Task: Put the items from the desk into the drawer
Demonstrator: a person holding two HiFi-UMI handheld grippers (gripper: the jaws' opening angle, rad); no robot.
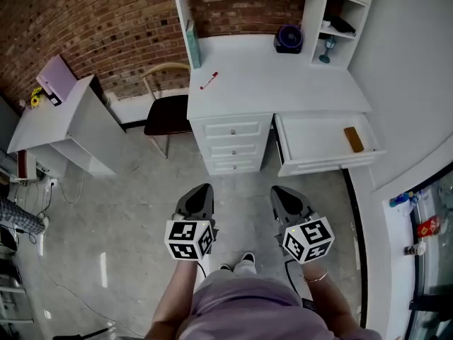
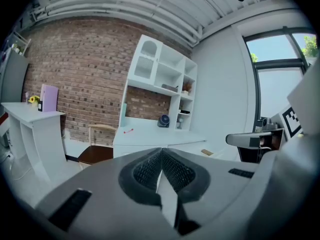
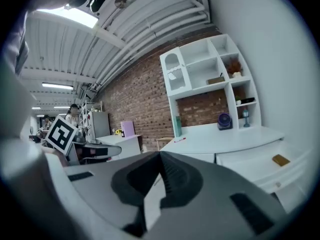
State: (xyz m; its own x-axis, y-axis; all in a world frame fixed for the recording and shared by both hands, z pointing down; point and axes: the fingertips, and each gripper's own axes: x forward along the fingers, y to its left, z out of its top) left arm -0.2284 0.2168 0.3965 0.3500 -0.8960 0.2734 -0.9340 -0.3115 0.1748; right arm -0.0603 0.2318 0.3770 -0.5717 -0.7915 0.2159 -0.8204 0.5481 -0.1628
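Fingers (image 2: 146, 170) of the left gripper (image 2: 161, 151) are clenched tip to tip with nothing between them; the right gripper (image 3: 160, 154) is likewise closed and empty. Both are held over the floor, well apart from the white desk (image 1: 283, 83). On the desktop, a red pen (image 1: 209, 81) lies near the left edge, a teal book (image 1: 192, 44) stands at the back left, and a dark round fan (image 1: 288, 39) sits at the back. The drawer (image 1: 311, 137) on the right is pulled open, with a brown block (image 1: 353, 139) inside at its right end.
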